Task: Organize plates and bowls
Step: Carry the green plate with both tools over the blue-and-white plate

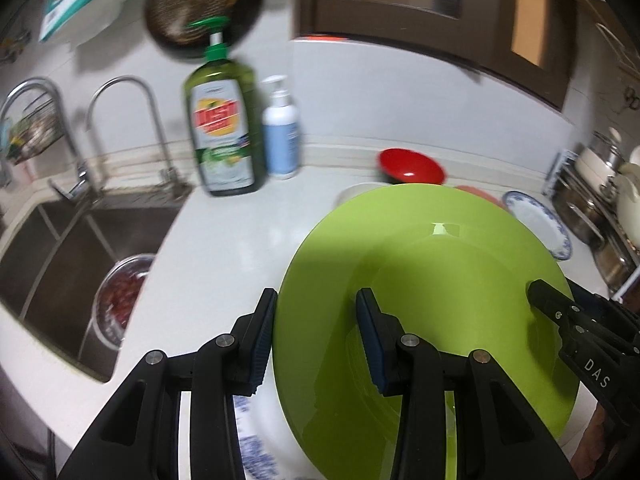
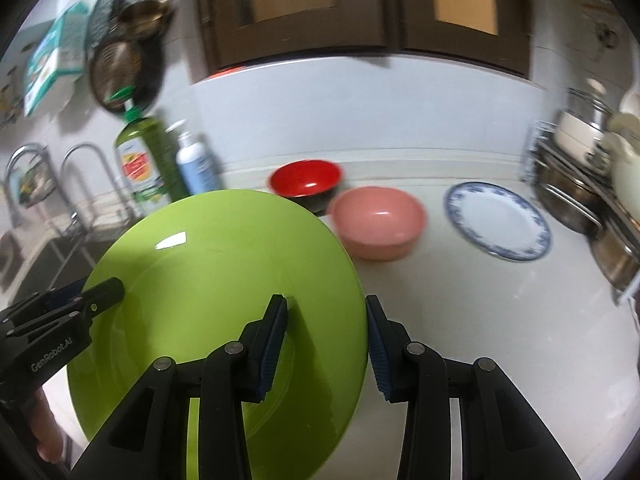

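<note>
A large green plate (image 1: 432, 280) fills the middle of both views (image 2: 224, 272), held above the white counter. My left gripper (image 1: 316, 344) straddles its left rim, one finger on each side, with a visible gap. My right gripper (image 2: 326, 344) straddles its right rim the same way. Whether either clamps the rim is unclear. A blue-patterned white plate (image 1: 256, 440) lies under the green plate. A red bowl (image 2: 306, 180), a pink bowl (image 2: 378, 222) and another blue-rimmed white plate (image 2: 498, 220) sit on the counter behind.
A steel sink (image 1: 52, 248) with a strainer bowl (image 1: 120, 300) and two taps is at the left. A green dish-soap bottle (image 1: 222, 128) and a white pump bottle (image 1: 282, 136) stand by the wall. A rack with pots (image 2: 592, 184) is at the right.
</note>
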The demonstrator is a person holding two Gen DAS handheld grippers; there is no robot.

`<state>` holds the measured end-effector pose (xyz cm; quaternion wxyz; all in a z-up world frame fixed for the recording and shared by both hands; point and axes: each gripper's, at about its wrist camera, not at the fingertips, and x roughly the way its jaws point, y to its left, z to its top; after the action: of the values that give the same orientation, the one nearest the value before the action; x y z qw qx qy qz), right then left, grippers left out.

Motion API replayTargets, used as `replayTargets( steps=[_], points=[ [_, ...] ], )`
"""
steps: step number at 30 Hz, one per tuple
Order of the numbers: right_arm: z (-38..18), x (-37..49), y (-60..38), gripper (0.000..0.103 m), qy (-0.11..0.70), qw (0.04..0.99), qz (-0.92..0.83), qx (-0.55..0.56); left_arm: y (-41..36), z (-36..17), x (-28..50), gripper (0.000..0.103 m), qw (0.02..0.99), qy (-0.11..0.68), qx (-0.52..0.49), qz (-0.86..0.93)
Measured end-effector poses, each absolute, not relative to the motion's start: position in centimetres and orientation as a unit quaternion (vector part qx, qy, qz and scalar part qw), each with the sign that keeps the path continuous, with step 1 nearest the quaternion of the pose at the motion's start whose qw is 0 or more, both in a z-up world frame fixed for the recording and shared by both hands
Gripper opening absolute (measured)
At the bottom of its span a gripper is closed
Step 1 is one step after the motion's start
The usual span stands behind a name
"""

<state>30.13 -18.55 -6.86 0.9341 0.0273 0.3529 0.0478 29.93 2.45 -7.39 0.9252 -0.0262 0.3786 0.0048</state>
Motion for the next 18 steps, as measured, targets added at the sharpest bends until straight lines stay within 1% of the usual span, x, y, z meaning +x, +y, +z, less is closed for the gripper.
replayTargets(
  steps=[8,18],
  points=[
    [-9.0,30.8,-14.3,0.040,0.387,0.917,0.100,0.012,5.5,-9.4,28.8,0.040,0.913,0.405,-0.031,0.045],
    [-12.3,31.6,-11.8,0.040,0.436,0.892,0.121,-0.001,7.5,-13.3,28.7,0.040,0.893,0.443,-0.050,0.062]
  ],
)
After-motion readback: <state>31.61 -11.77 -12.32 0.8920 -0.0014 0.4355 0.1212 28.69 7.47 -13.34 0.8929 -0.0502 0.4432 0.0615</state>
